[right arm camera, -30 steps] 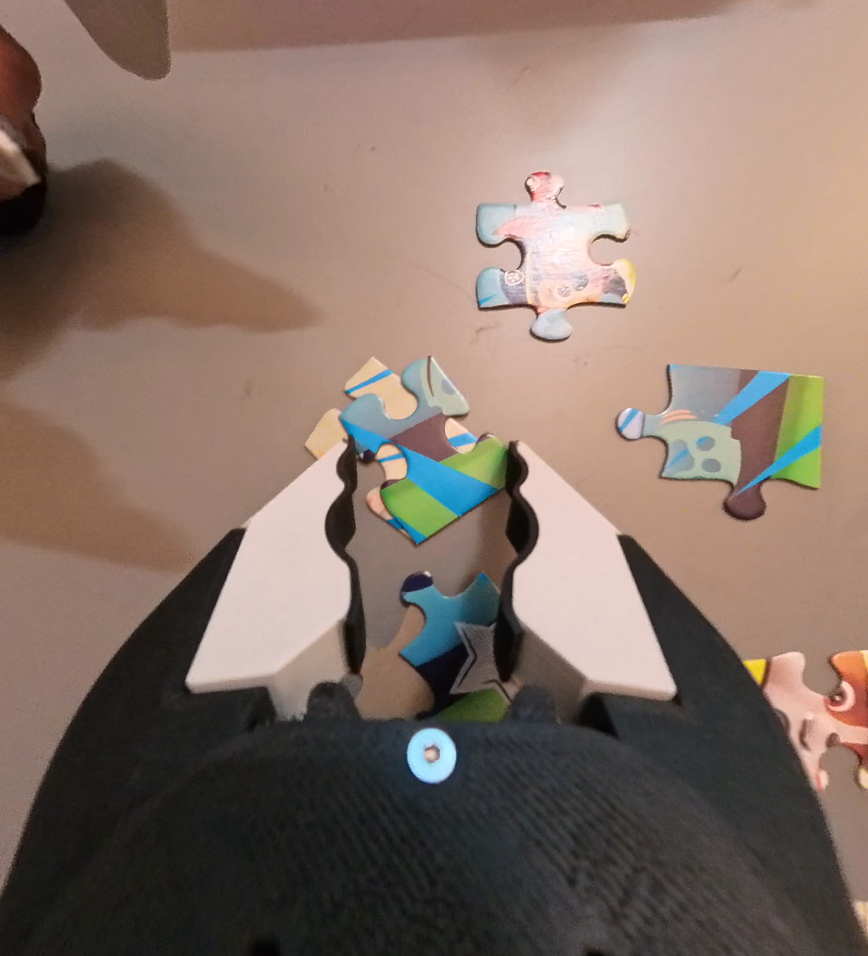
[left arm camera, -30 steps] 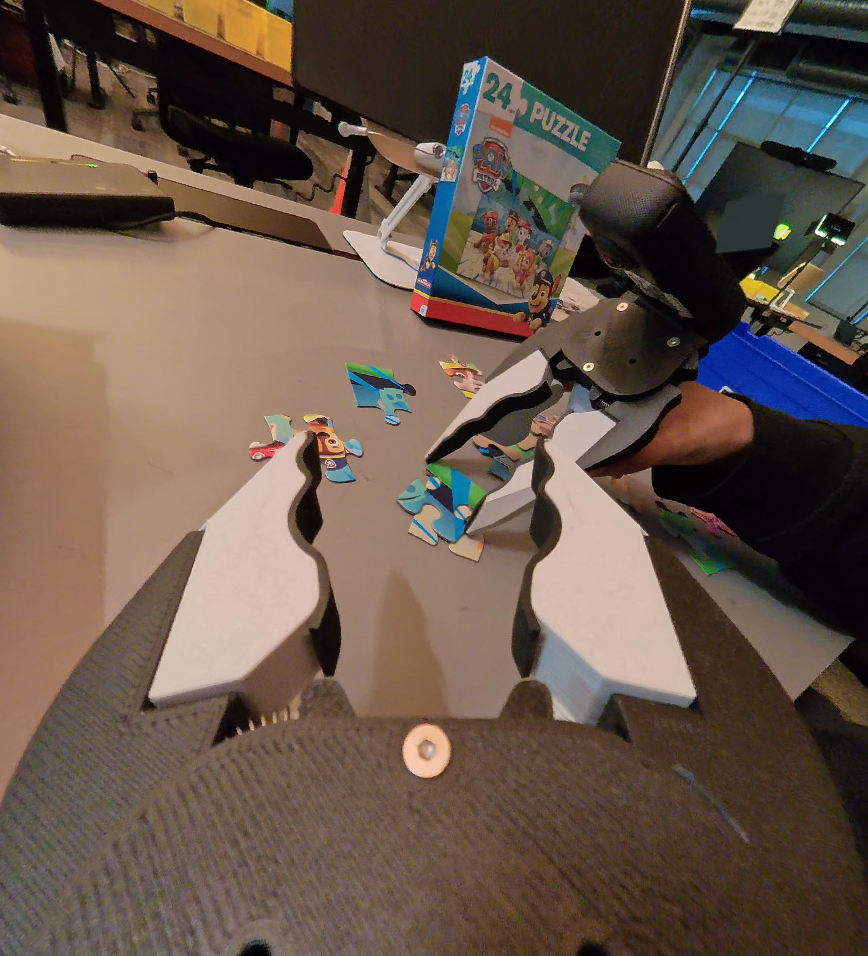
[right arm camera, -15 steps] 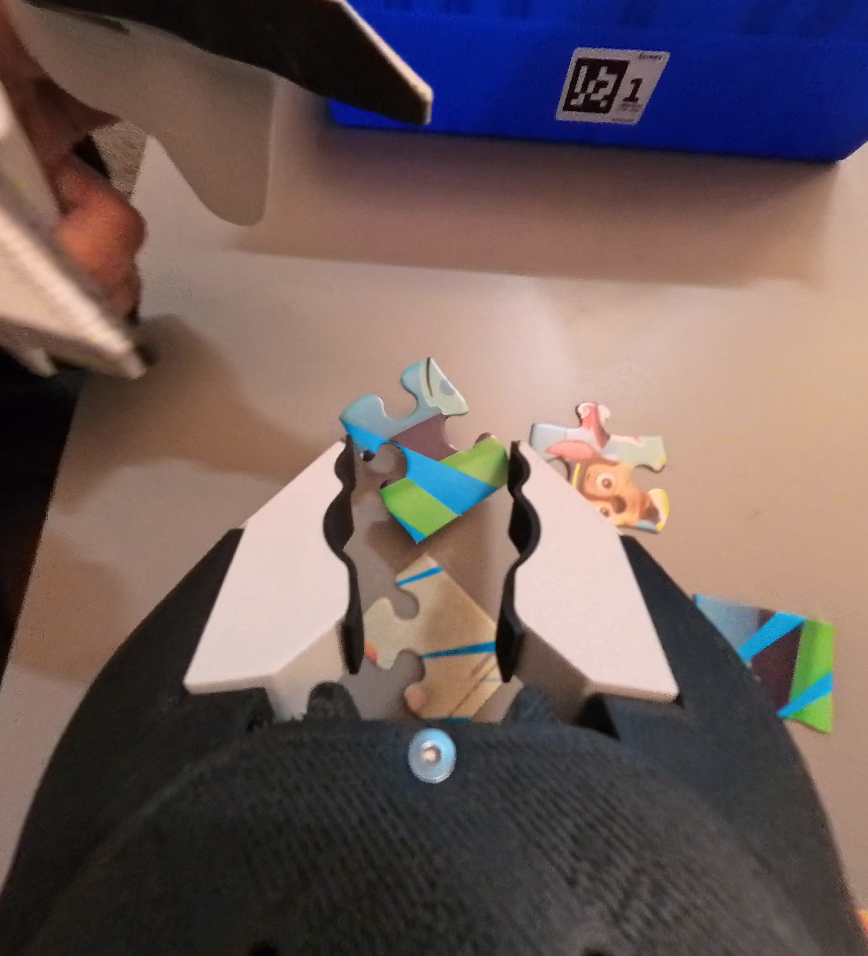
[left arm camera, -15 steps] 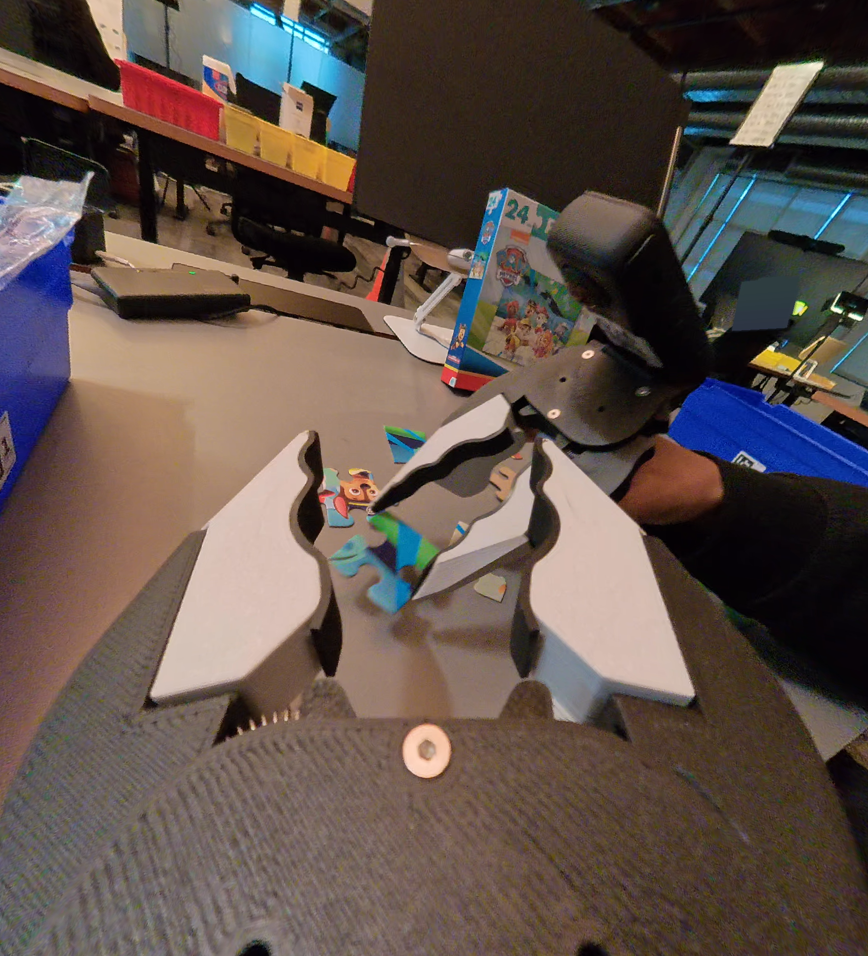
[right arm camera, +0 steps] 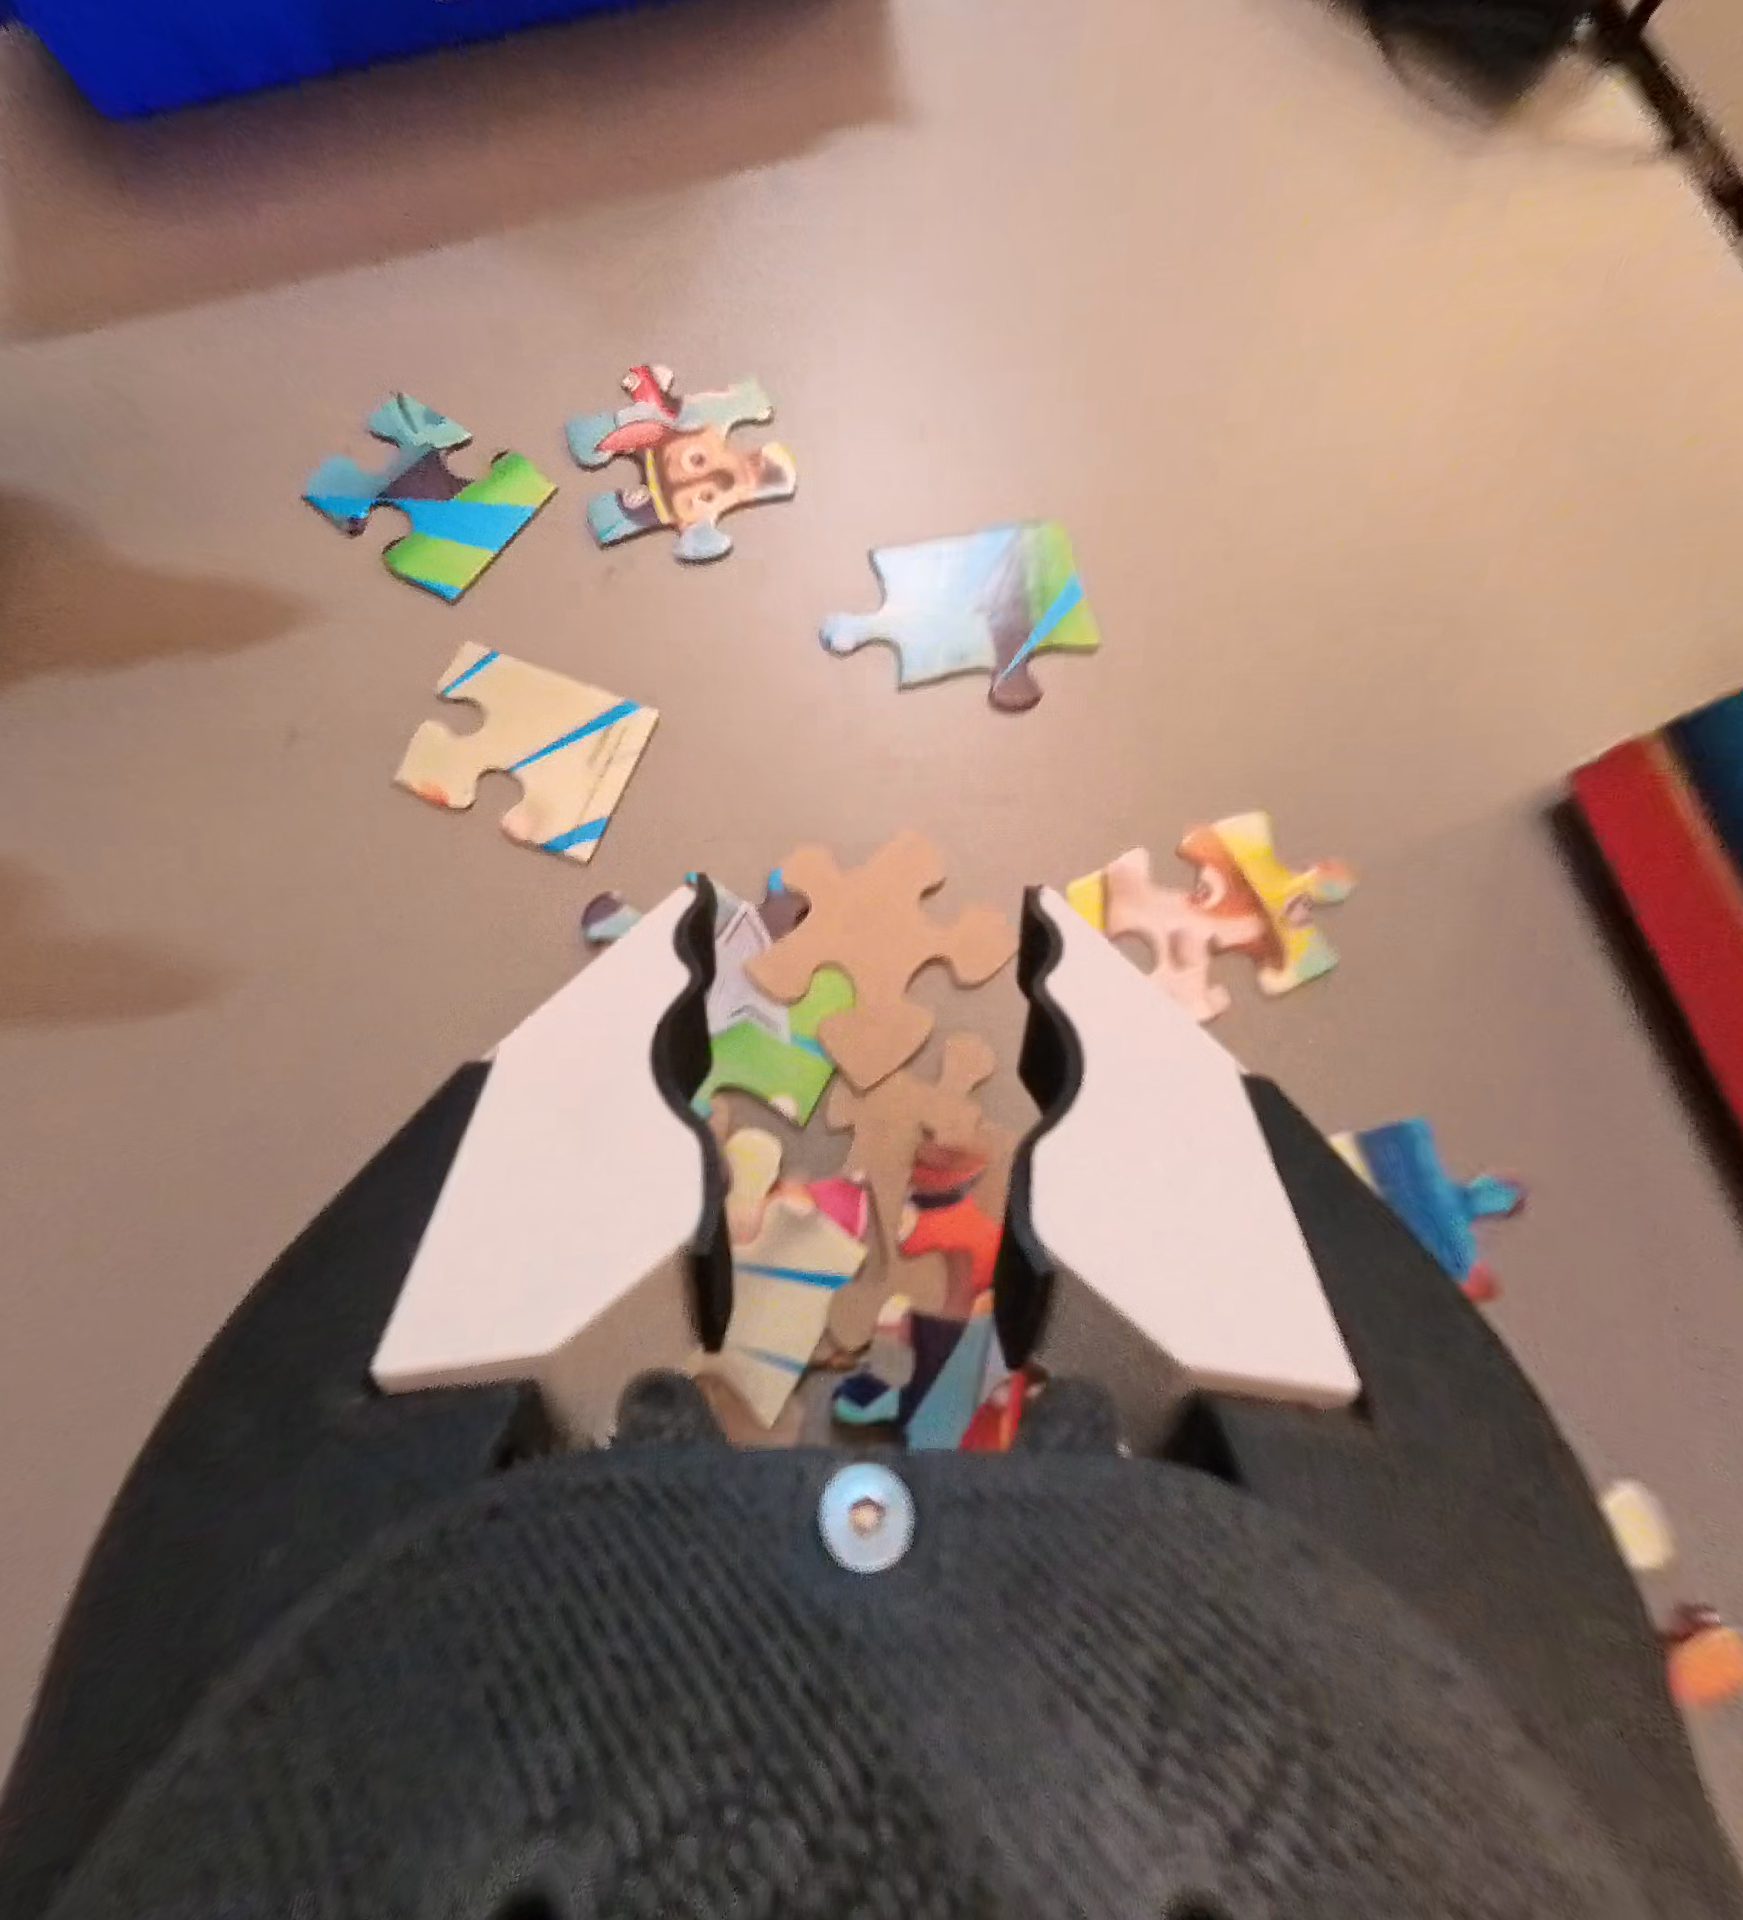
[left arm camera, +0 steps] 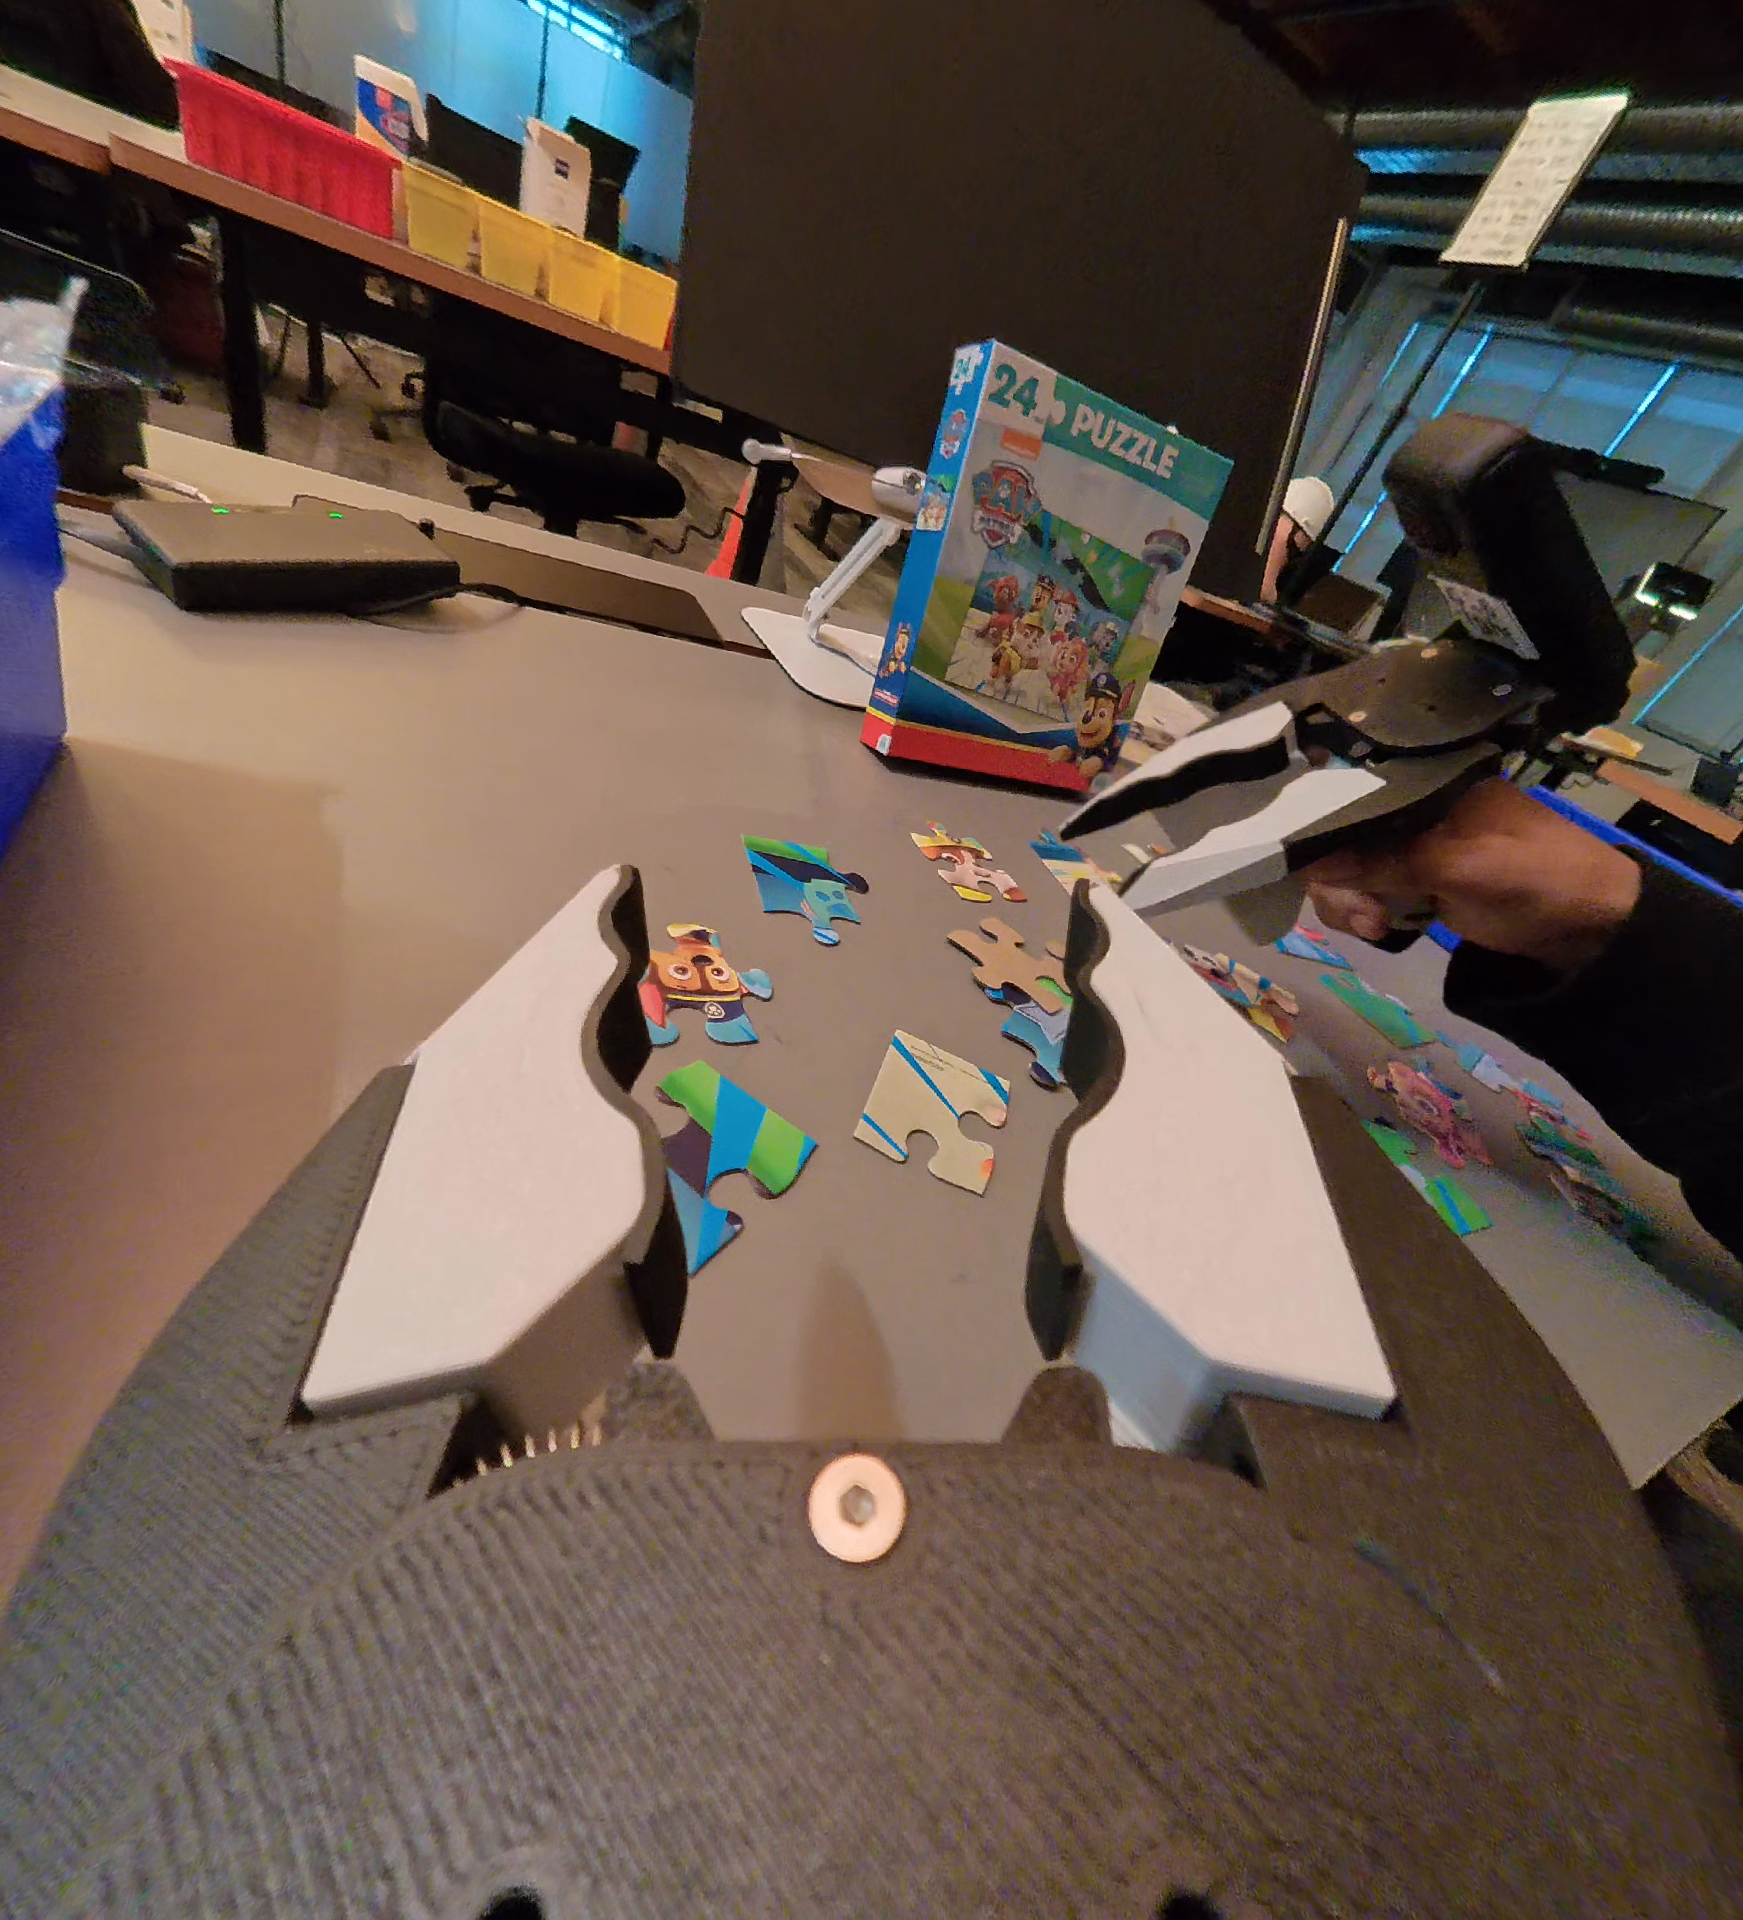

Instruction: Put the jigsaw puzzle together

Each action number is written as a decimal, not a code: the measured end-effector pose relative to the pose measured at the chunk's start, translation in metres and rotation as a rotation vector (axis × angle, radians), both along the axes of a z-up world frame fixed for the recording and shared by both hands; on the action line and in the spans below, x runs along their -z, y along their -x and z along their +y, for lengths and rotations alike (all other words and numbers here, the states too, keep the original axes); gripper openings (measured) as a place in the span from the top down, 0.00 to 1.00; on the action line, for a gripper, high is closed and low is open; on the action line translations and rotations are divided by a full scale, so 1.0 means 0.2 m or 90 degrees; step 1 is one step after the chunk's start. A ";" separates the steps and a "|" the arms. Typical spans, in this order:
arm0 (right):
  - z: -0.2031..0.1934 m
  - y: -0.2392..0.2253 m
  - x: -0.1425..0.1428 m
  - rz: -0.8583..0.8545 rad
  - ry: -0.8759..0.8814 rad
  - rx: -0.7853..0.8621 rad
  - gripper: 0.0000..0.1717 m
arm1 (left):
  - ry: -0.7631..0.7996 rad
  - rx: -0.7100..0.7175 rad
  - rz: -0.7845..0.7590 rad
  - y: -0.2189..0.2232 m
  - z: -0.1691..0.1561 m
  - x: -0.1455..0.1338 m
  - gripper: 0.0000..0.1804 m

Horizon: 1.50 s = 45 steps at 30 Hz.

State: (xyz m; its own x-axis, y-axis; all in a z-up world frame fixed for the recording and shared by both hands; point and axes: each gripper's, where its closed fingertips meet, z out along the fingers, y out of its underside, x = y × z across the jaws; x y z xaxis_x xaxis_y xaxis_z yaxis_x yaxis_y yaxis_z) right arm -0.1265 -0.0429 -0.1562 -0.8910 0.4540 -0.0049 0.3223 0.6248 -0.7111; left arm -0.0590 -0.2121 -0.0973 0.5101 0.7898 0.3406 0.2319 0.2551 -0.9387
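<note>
Both grippers hover with fingers apart, gripping nothing: the right gripper (right arm camera: 862, 914) above a face-down brown puzzle piece (right arm camera: 882, 935), the left gripper (left arm camera: 851, 914) wide over scattered pieces on the tabletop (left arm camera: 431, 790).

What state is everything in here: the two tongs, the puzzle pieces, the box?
Left tongs: open, holding nothing, above the table.
Right tongs: open, holding nothing, above a pile of pieces.
Brown piece: face down, lying on other pieces.
Dog-face piece: face up, flat on the table.
Green-striped piece: face up, flat.
Cream piece: face up, flat.
Puzzle box: standing upright.
</note>
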 end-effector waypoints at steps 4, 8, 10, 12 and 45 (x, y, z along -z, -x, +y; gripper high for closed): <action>0.03 -0.10 0.12 -0.028 -0.008 -0.014 0.63 | 0.013 0.017 -0.013 0.00 0.06 0.04 0.56; 0.04 -0.04 0.19 0.036 -0.083 0.000 0.59 | 0.027 0.031 -0.016 -0.01 0.11 0.05 0.56; 0.01 -0.01 0.19 0.017 -0.067 0.007 0.57 | 0.035 0.038 -0.017 -0.01 0.13 0.06 0.56; -0.01 0.02 0.21 -0.030 -0.062 0.011 0.55 | 0.043 0.041 -0.017 -0.01 0.15 0.06 0.56; -0.08 0.06 0.25 -0.039 -0.072 0.038 0.85 | 0.044 0.064 -0.018 -0.03 0.19 0.07 0.57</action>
